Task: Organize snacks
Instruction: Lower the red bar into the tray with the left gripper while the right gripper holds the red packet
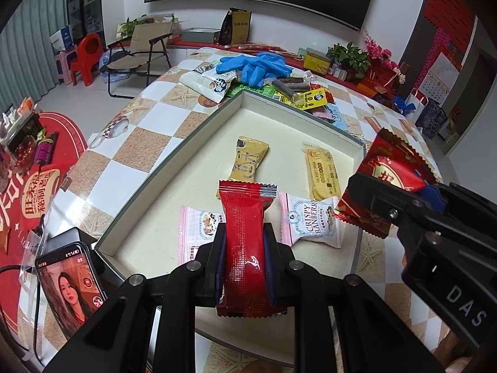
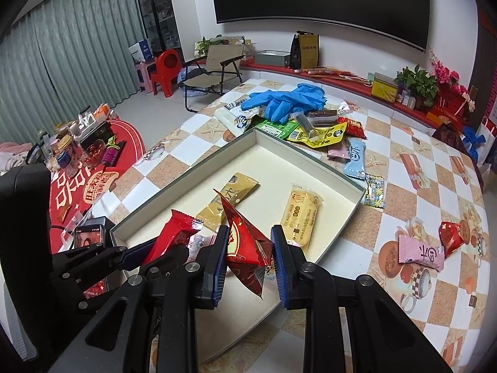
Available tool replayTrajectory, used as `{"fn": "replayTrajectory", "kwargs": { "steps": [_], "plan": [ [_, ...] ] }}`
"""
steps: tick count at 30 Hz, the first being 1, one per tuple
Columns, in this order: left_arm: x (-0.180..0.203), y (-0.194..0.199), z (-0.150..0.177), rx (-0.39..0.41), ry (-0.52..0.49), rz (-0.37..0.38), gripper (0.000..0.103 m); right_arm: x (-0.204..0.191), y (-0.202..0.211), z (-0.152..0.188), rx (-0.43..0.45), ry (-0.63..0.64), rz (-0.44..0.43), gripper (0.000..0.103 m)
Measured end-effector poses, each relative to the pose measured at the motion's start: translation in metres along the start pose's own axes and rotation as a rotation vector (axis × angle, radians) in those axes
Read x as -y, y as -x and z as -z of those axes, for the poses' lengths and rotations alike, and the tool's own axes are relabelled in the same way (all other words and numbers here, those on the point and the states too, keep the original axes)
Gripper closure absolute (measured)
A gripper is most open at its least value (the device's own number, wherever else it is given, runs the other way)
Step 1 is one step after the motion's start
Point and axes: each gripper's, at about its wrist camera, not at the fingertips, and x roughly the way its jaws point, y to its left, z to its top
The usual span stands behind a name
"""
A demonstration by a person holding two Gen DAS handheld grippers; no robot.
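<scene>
A shallow white box [image 1: 214, 115] lies on the checkered table and holds a tan packet [image 1: 247, 161], a yellow packet [image 1: 321, 168] and two pink-white packets [image 1: 313, 220]. My left gripper [image 1: 244, 261] is shut on a long red snack bar [image 1: 245, 248] above the box's near part. My right gripper [image 2: 248, 261] holds a red triangular packet [image 2: 245, 245] above the box; its jaws stand fairly wide and the packet touches the left pad. In the left wrist view the right gripper [image 1: 403, 199] shows at the right with that packet [image 1: 385, 180].
A pile of snacks [image 2: 313, 130] with blue gloves [image 2: 285, 99] lies behind the box. Loose packets [image 2: 421, 253] lie on the table at the right. A phone [image 1: 70, 283] sits at the box's near left corner. A chair and stools stand on the floor beyond.
</scene>
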Motion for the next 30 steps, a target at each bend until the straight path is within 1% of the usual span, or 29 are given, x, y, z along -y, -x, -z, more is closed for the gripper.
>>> {"fn": "replayTrajectory", "kwargs": {
  "steps": [30],
  "plan": [
    [-0.007,-0.020,-0.006,-0.023,0.020,0.000,0.080,0.002,-0.019,-0.009,-0.019,0.005,-0.001,0.074]
  ]
}}
